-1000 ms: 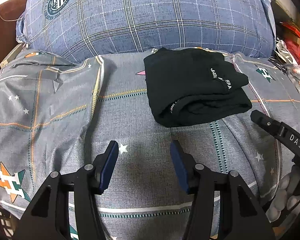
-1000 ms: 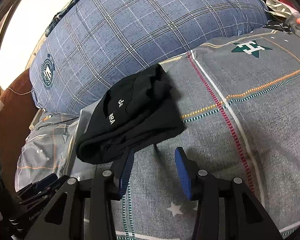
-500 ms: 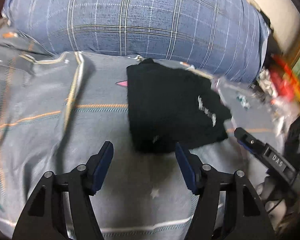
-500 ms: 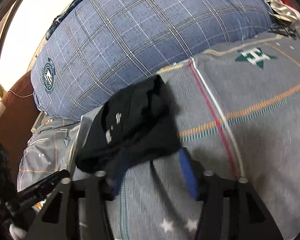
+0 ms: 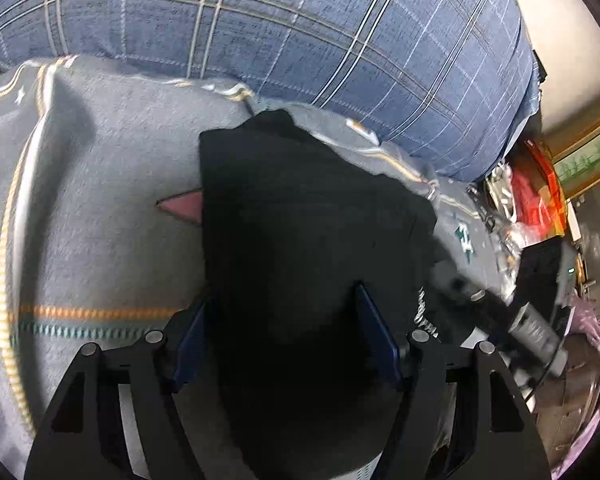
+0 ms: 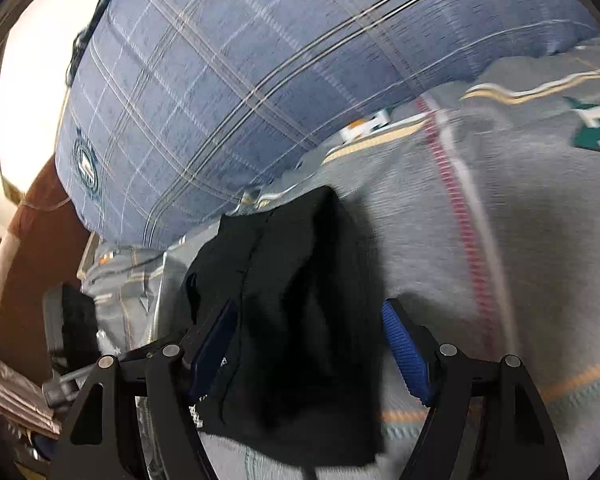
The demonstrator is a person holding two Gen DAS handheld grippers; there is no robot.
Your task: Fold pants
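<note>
In the left wrist view, the folded black pants (image 5: 300, 240) are seen on the grey bedspread (image 5: 100, 220), reaching from centre to 6 o'clock. The left gripper (image 5: 280, 344) is spread wide, its jaws having just been opening, with the pants between them, unpressed. A blue plaid pillow (image 5: 300, 32) lies at 12 o'clock.

In the right wrist view, the pants (image 6: 300, 300) sit at centre, between the wide, just-opening jaws of the right gripper (image 6: 312, 344); pad contact cannot be told.

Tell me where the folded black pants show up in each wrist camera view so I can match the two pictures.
Left wrist: black pants fill the centre, running down between the fingers.
Right wrist: black pants sit low at centre, between the fingers.
Shared landmark: the blue plaid pillow across the top, behind the pants.
</note>
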